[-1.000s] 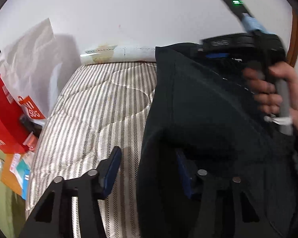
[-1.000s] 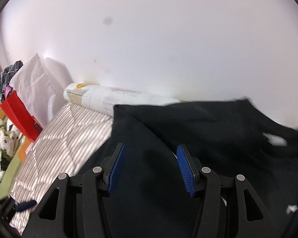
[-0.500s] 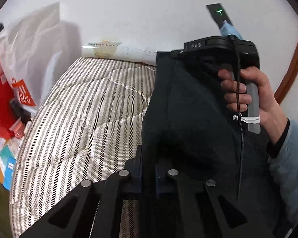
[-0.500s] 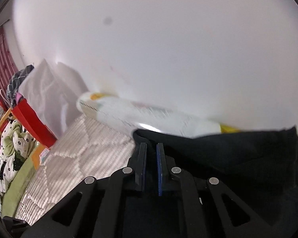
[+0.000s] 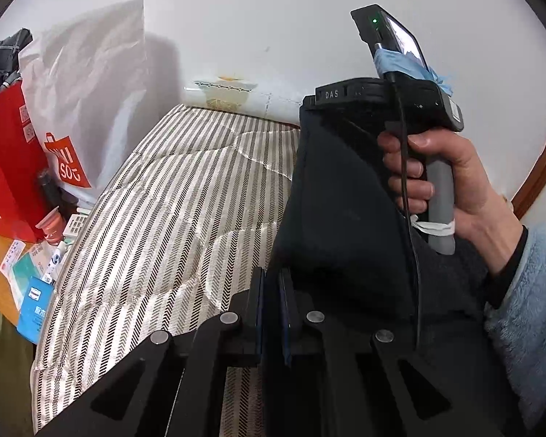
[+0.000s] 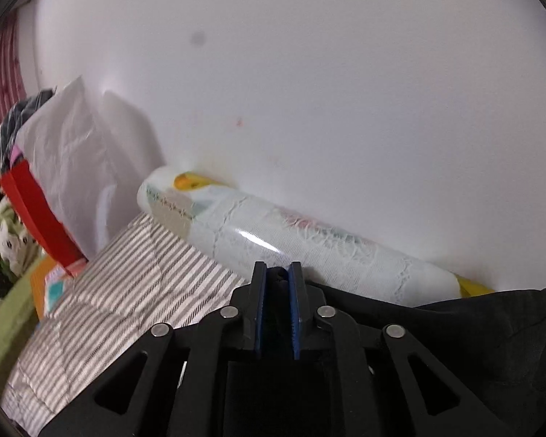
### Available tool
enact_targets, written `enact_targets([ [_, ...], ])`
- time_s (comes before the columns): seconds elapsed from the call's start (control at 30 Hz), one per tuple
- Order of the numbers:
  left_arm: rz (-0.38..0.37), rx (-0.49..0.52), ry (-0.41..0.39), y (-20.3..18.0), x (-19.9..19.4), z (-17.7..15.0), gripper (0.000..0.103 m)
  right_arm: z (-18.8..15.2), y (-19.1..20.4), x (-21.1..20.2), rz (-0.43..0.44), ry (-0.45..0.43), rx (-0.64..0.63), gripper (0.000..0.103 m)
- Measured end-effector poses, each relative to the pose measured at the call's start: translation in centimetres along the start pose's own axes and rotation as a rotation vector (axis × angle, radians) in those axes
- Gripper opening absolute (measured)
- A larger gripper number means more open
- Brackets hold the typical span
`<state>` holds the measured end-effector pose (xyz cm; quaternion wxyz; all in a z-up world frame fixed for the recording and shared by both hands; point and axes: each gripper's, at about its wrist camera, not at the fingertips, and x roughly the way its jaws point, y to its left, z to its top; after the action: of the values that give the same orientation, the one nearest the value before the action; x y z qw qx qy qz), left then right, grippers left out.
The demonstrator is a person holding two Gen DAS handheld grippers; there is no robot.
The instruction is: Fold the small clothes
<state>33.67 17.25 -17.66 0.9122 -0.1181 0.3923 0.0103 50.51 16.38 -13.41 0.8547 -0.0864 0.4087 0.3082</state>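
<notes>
A black garment [image 5: 338,200] hangs stretched between both grippers above a striped bed cover [image 5: 171,211]. My left gripper [image 5: 272,284] is shut on the garment's lower left edge, and dark cloth fills the narrow slit between its blue pads. In the left wrist view a hand [image 5: 436,171] holds the right gripper's handle at the garment's top corner. In the right wrist view my right gripper [image 6: 277,273] pinches a bunched fold of the black garment [image 6: 455,313]. Its jaws are opening slightly, with the cloth still between the pads.
A rolled pack in clear plastic [image 6: 309,240] lies along the white wall at the head of the bed cover [image 6: 127,276]. A red bag [image 5: 7,160], a white bag [image 5: 87,83] and several small boxes [image 5: 36,266] crowd the left side.
Both grippers stood open around the garment a second ago and now grip it. The right gripper has carried its corner up and towards the wall, so more of the rolled pack shows.
</notes>
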Motion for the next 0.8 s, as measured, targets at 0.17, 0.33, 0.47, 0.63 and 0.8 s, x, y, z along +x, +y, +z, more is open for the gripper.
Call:
enact_targets([
  [0.17,0.0,-0.004,0.007,0.0,0.0,0.1,0.008,-0.2,-0.7,-2.6,-0.031,0.005,0.013,0.04],
  [0.33,0.004,-0.011,-0.005,-0.1,-0.5,0.1,0.008,-2.1,-3.3,-7.6,-0.103,0.001,0.049,0.045],
  [0.47,-0.002,-0.013,-0.011,-0.3,-0.8,0.2,0.008,-6.2,-7.1,-13.3,-0.162,-0.009,0.134,0.05],
  [0.63,-0.024,-0.024,-0.032,-0.6,-1.6,0.3,0.03,-12.8,-12.6,-21.2,-0.298,-0.001,0.239,0.057],
  [0.8,-0.065,-0.024,-0.072,-1.0,-2.1,0.4,0.039,-20.0,-17.7,-28.5,-0.478,-0.001,0.359,0.066],
])
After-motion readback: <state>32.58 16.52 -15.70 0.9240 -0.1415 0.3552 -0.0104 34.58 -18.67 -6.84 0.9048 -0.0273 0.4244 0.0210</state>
